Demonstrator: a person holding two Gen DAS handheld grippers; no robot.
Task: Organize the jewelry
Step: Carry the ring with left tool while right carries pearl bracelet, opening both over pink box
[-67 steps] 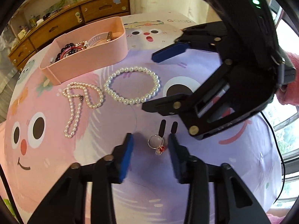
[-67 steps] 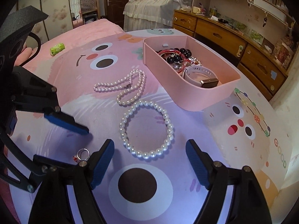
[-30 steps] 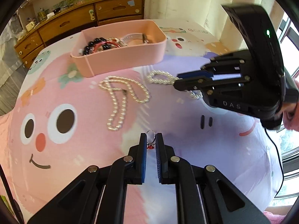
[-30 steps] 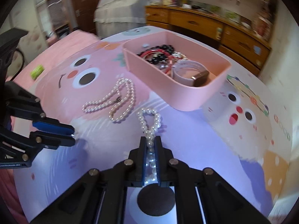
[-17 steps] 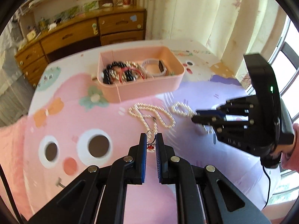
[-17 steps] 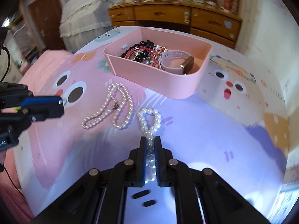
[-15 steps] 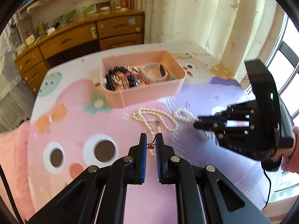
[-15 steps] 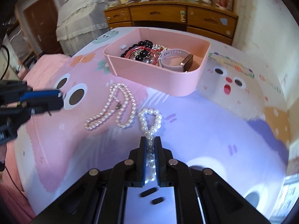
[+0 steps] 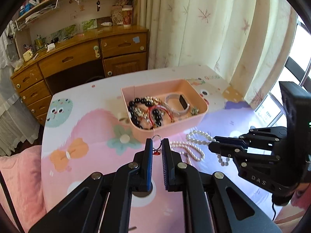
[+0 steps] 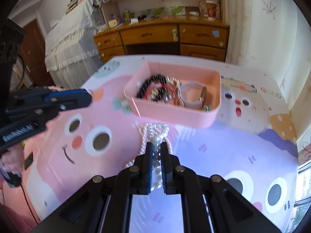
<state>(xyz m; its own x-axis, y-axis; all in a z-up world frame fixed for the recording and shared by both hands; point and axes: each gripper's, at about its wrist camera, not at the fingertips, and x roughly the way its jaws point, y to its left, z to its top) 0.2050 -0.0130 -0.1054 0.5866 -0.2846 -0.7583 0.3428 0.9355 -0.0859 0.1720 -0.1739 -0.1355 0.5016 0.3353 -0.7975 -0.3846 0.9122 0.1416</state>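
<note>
Left wrist view alone shows the left tool (image 9: 157, 145) pinching a ring (image 9: 156, 140).

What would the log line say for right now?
left tool: shut on ring | right tool: shut on pearl bracelet | both lifted near pink tray | pearl necklace: on table

A home bedroom: long wooden dresser (image 9: 77, 62), cluttered white wall shelf (image 9: 58, 2), lace-covered bed (image 10: 72, 44), cartoon-print pink tablecloth (image 9: 81, 136), pale floral curtains (image 9: 204, 25).
</note>
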